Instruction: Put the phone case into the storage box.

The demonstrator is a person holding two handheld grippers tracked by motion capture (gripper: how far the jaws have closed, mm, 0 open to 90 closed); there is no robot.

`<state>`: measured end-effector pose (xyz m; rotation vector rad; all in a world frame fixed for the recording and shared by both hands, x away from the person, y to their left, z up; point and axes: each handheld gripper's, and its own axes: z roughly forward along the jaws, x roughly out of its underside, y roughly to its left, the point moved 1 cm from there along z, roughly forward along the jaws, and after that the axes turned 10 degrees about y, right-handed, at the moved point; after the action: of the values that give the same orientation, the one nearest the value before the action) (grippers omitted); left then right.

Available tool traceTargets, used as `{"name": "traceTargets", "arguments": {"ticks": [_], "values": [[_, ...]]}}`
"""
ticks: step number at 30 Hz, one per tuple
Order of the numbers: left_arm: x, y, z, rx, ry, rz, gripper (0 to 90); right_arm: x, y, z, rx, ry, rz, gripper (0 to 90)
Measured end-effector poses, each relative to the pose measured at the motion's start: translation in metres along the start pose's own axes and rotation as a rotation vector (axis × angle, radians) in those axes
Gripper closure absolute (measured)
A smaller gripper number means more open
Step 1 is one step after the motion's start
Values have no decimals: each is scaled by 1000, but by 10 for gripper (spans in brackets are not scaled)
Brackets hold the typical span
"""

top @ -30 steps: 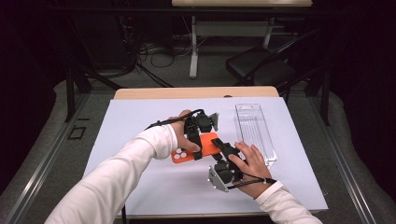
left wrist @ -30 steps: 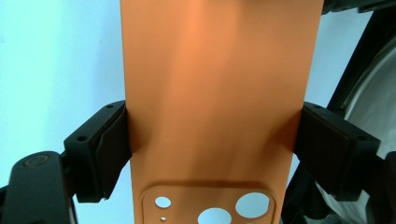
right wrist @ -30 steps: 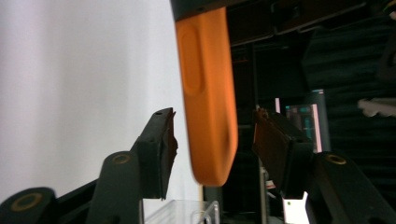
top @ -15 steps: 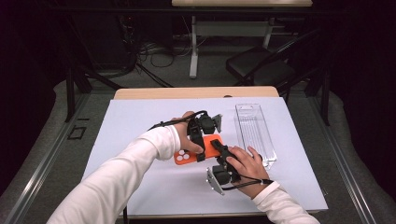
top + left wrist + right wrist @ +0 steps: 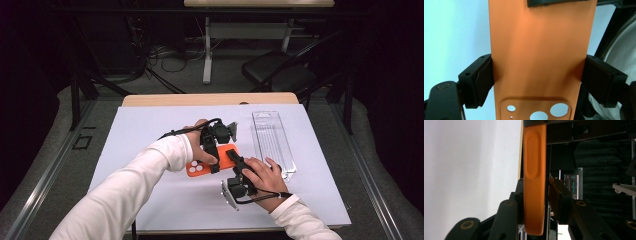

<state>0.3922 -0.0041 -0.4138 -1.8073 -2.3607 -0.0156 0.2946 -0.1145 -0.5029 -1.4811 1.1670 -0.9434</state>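
An orange phone case [image 5: 227,155] with camera cut-outs hangs just above the white mat. My left gripper [image 5: 212,156] is shut on it across its width, and the left gripper view has both pads [image 5: 482,77] pressed against the case's [image 5: 541,55] long sides. My right gripper [image 5: 233,162] reaches in from the near right at the case's other end. Its jaws have just been closing with the case [image 5: 535,170] edge-on between them. One jaw lies against the case, while a thin gap remains at the other pad [image 5: 560,195], so the right gripper [image 5: 537,186] stands open.
A clear plastic package tray [image 5: 272,142] lies on the white mat [image 5: 150,125] to the right of the hands. The wooden table edge [image 5: 210,99] runs along the back. Beyond it are a chair, cables and a desk frame on the dark floor.
The right gripper's jaws have narrowed around the case's end. Both hands and the case have stayed where they were.
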Motion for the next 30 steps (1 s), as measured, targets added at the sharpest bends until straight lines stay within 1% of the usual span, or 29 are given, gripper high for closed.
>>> {"name": "traceTargets", "arguments": {"ticks": [2,3,7,11,12,14,15,23,30], "values": [[0,0,1,1,0,-6,160,0,0,0,6,3,-9,724],[0,0,1,-1,1,-1,160,0,1,0,6,2,-10,731],[-1,0,1,1,3,-4,160,0,2,0,1,4,-13,766],[-1,0,2,2,5,-1,160,0,2,-1,1,10,-15,775],[-1,0,2,5,5,-2,160,0,4,-1,3,13,-4,776],[-1,0,1,7,8,-1,160,0,3,0,17,1,-17,780],[-1,0,2,7,1,-3,159,0,3,-1,12,9,-16,782],[-2,1,2,19,3,-6,160,1,3,-2,19,12,-22,797],[-1,2,3,28,2,-14,159,1,4,-1,28,6,-27,811]]}}
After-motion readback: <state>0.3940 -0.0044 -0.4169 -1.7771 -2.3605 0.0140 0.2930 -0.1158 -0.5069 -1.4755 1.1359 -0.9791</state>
